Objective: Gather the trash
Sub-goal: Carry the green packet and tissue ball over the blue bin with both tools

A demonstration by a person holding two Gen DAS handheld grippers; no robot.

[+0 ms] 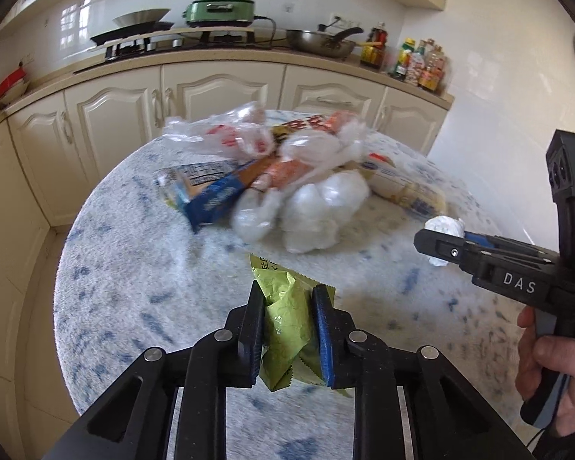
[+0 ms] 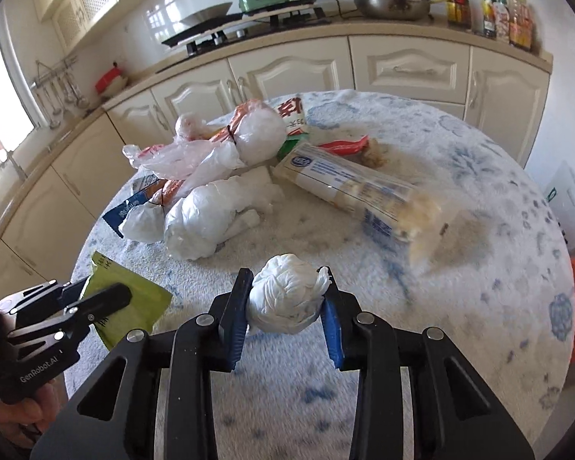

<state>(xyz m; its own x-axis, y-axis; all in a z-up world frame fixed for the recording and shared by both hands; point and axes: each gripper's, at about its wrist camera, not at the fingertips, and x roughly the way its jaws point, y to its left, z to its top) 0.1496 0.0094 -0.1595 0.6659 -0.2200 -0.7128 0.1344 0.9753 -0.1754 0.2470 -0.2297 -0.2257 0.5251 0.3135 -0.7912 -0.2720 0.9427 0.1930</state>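
Left gripper [image 1: 287,303] pinches green wrapper [image 1: 285,314]; right gripper [image 2: 287,303] clamps paper wad [image 2: 285,299].

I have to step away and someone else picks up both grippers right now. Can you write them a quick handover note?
Left gripper: shut on a green snack wrapper.
Right gripper: shut on a crumpled white paper wad.
Both pieces are held over the round table.
Left on the table: tied white plastic bags, a loose clear bag, a blue carton, a long cracker package.
No bin is in view; both held pieces must go there, then the pile.
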